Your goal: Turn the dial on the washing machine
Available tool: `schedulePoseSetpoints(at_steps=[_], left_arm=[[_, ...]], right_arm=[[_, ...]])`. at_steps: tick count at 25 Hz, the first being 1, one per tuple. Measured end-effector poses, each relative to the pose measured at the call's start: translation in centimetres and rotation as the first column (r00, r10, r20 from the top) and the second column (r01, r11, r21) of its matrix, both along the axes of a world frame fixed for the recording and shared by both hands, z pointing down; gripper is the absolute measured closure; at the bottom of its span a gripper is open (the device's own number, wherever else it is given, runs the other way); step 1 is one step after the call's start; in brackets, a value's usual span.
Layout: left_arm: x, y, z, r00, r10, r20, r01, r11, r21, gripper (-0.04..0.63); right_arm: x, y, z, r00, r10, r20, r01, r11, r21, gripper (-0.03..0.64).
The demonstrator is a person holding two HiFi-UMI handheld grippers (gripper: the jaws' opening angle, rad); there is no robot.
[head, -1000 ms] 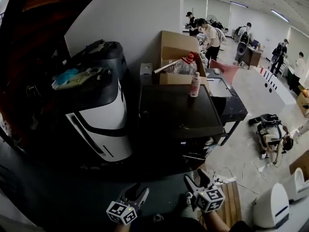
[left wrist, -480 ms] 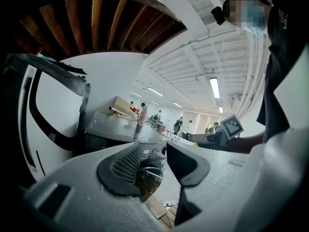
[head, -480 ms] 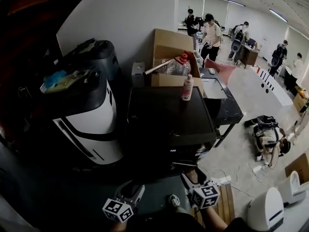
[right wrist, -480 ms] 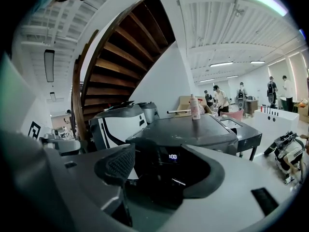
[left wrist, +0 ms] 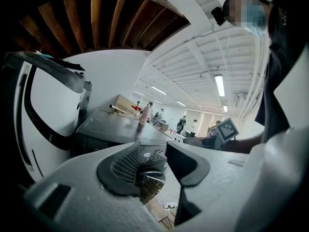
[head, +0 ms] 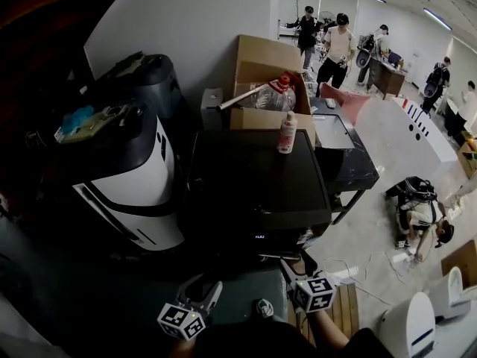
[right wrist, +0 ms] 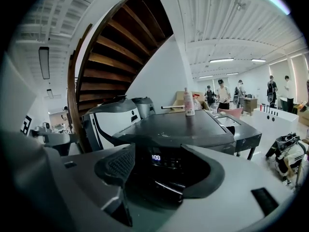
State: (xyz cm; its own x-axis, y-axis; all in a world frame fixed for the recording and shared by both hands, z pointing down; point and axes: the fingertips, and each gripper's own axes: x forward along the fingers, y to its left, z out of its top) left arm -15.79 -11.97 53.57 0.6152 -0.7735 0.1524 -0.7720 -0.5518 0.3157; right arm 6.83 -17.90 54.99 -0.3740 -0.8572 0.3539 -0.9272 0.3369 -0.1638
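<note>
The dark washing machine [head: 253, 177] stands in the middle of the head view, and a lit display [head: 259, 236] glows on its front panel. Both grippers hang low in front of it. My left gripper [head: 205, 286] is open with nothing in it and stands apart from the panel. Between its jaws in the left gripper view [left wrist: 154, 166] I see the display [left wrist: 145, 154] and the round dial [left wrist: 150, 177] below it. My right gripper [head: 297, 264] is open too, close under the panel's right part. The right gripper view [right wrist: 159, 170] frames the display [right wrist: 155, 157] between empty jaws.
A white and black appliance [head: 134, 192] stands left of the machine. A slim bottle [head: 285, 133] is on the lid, with a cardboard box [head: 264, 62] and a big water bottle [head: 272, 95] behind. A black table [head: 350, 162] adjoins on the right. A wooden pallet [head: 350, 304] lies on the floor, and people stand far back.
The head view has shifted, so the machine sits further left and lower. Both grippers have stayed open, and the right one has come closer to the front panel.
</note>
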Motion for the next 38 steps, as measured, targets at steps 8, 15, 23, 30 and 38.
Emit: schedulePoseSetpoints(at_steps=[8,15,23,30,38], left_arm=[[2.8,-2.6,0.2,1.000,0.019,0.017,-0.019,1.000,-0.003,0.431],[6.0,-4.5,0.0,0.998,0.051,0.028,-0.052,0.999,0.007,0.431],[8.7,-5.4,0.7,0.998,0.050,0.034,-0.050,0.999,0.008,0.431],[10.3,-5.7,0.7,0.999,0.037,0.037,-0.037,0.999,0.011,0.431],[10.0,-5.6,1.4,0.999,-0.018,0.045,0.019,1.000,-0.007,0.431]], right_arm=[[3.1,-2.4,1.9,1.000,0.024,-0.015,-0.025,0.999,-0.031,0.342],[6.2,-4.5,4.4,0.995,0.035,-0.094,-0.041,0.997,-0.066,0.341],[9.2,-6.3,7.5,0.983,0.010,-0.183,-0.031,0.993,-0.112,0.318],[9.3,-7.8,10.1,0.961,-0.078,-0.267,0.038,0.987,-0.153,0.295],[9.1,-8.7,12.3,0.954,-0.125,-0.273,0.073,0.979,-0.191,0.287]])
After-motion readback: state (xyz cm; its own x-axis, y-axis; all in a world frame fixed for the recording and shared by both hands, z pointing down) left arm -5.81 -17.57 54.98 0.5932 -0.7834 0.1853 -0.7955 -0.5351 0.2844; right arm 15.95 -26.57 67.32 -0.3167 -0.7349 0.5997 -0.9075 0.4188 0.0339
